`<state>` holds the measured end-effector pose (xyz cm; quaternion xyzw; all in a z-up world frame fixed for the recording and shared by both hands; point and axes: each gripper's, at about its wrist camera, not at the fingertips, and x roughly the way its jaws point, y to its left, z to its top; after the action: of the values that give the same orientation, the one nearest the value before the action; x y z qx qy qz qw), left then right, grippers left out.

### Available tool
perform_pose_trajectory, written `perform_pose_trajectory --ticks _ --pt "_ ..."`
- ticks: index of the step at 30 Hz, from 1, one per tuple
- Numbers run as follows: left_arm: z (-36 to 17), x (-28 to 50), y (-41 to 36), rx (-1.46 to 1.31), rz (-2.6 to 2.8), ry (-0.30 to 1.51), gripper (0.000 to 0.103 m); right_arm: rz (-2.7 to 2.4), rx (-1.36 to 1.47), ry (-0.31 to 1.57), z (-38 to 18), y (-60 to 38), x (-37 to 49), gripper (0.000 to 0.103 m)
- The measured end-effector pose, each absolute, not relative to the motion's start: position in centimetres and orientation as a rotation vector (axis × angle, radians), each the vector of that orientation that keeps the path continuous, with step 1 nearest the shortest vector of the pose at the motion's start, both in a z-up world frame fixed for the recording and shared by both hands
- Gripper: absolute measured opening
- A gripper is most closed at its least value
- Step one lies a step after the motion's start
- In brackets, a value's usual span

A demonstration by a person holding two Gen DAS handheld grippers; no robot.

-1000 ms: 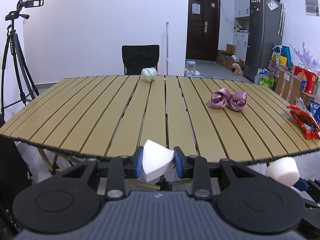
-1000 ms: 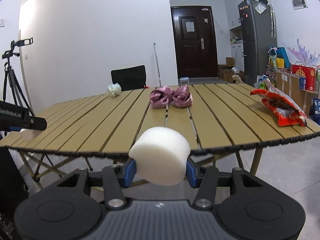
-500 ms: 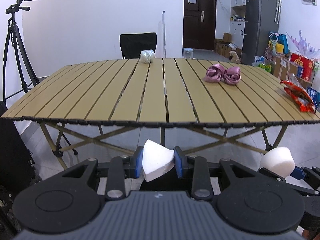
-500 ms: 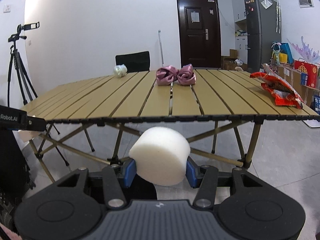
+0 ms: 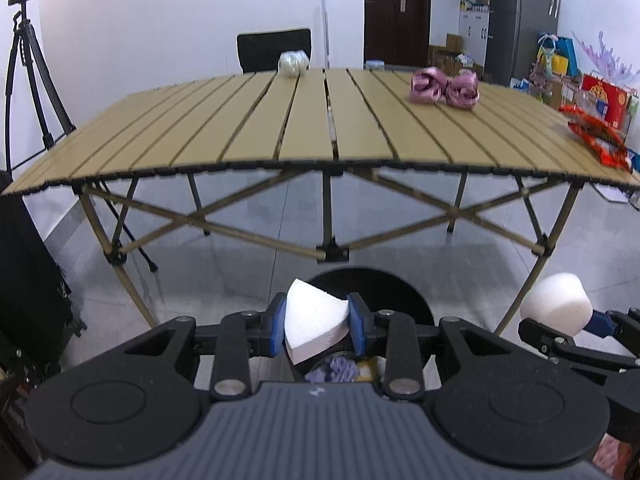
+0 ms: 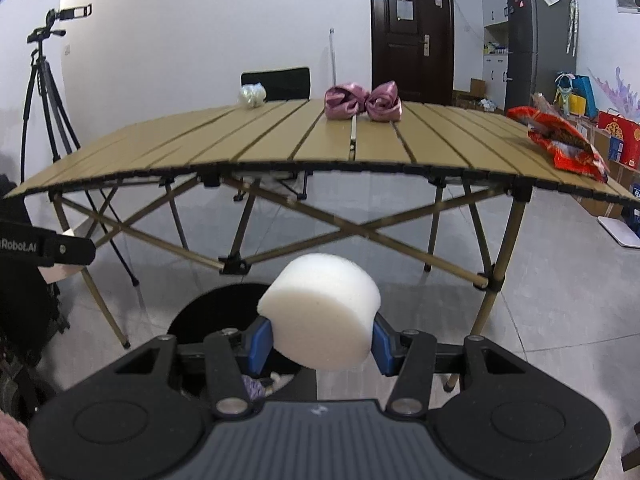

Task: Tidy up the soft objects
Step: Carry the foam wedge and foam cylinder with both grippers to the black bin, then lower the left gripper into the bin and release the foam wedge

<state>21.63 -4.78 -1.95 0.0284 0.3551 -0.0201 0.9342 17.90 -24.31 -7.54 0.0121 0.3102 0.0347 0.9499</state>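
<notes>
My left gripper (image 5: 316, 330) is shut on a white wedge-shaped sponge (image 5: 314, 326), held low in front of the table. My right gripper (image 6: 322, 342) is shut on a round white sponge (image 6: 322, 316), which also shows at the right of the left wrist view as the round sponge (image 5: 558, 304). Under both grippers stands a round black bin (image 5: 404, 298), the bin (image 6: 208, 316) holding soft purple and pale items. On the slatted table (image 5: 256, 132) lie a pink satin bow (image 5: 444, 88) and a whitish bundle (image 5: 294, 62).
A red snack bag (image 6: 560, 142) lies at the table's right edge. The table's crossed legs (image 6: 236, 266) stand just behind the bin. A tripod (image 5: 28, 60) is at the left, a black chair (image 5: 274, 46) behind the table, boxes and bags (image 5: 600, 92) at the right.
Both grippers have dropped from table height to below the tabletop edge and pulled back, each keeping its sponge. The black bin has come into view beneath them.
</notes>
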Motion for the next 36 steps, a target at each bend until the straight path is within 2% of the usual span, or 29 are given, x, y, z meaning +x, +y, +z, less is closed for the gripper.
perform_pose_trajectory --ticks 19,36 --pt "-10.9 21.8 -2.3 0.074 0.022 0.916 0.032 0.086 -0.009 0.837 -13.4 -23.7 18.0 0.05" --pt "-11.5 22.7 -2.3 0.061 0.041 0.963 0.032 0.064 0.021 0.897 -15.0 -24.3 19.1 0.05"
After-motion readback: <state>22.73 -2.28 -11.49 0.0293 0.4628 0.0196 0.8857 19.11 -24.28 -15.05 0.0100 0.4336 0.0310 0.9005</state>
